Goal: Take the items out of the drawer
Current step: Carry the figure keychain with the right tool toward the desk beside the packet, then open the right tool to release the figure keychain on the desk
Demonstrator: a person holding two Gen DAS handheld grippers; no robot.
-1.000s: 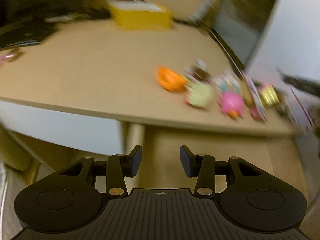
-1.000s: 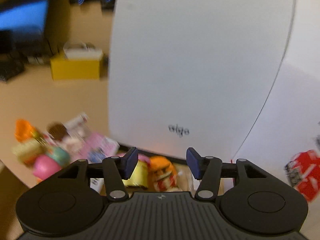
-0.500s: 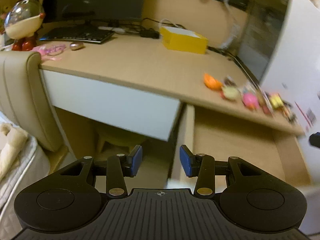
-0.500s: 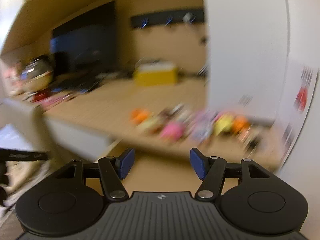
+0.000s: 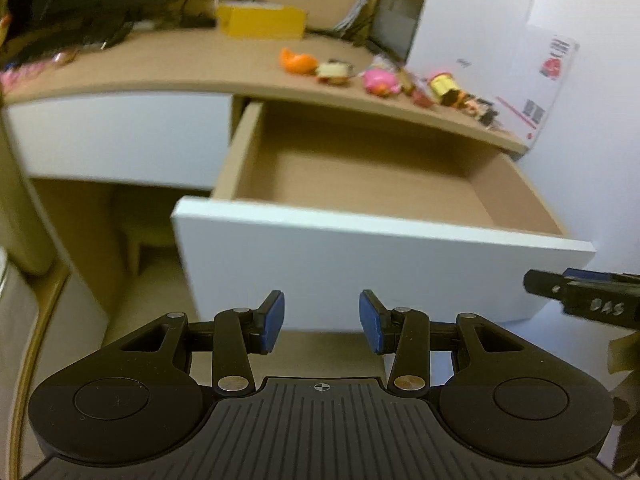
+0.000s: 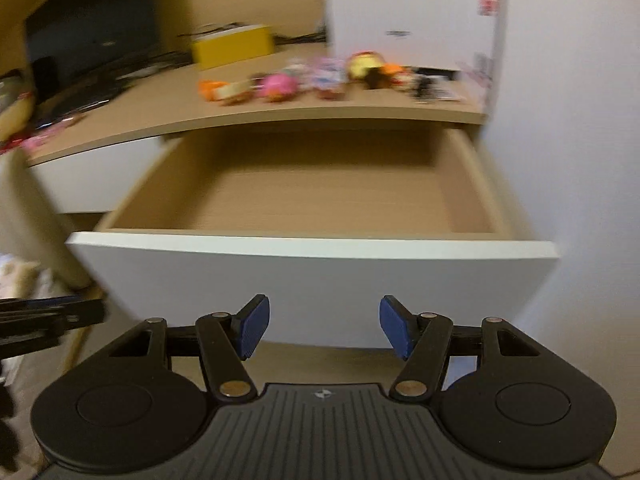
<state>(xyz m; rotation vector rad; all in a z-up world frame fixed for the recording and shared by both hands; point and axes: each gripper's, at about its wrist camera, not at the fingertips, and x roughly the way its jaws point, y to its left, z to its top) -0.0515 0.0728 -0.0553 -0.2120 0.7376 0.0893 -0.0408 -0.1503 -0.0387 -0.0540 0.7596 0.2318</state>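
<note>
On desk (image 6: 160, 108), blurred toys (image 6: 280, 86), indistinct.

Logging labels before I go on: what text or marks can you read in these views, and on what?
"DAS": on the black arm of the right gripper, seen at the edge of the left wrist view.
White box: small dark logo, too blurred to read.
Same box, red print and code squares: too small to read.
Toys and yellow box: nothing legible.
</note>
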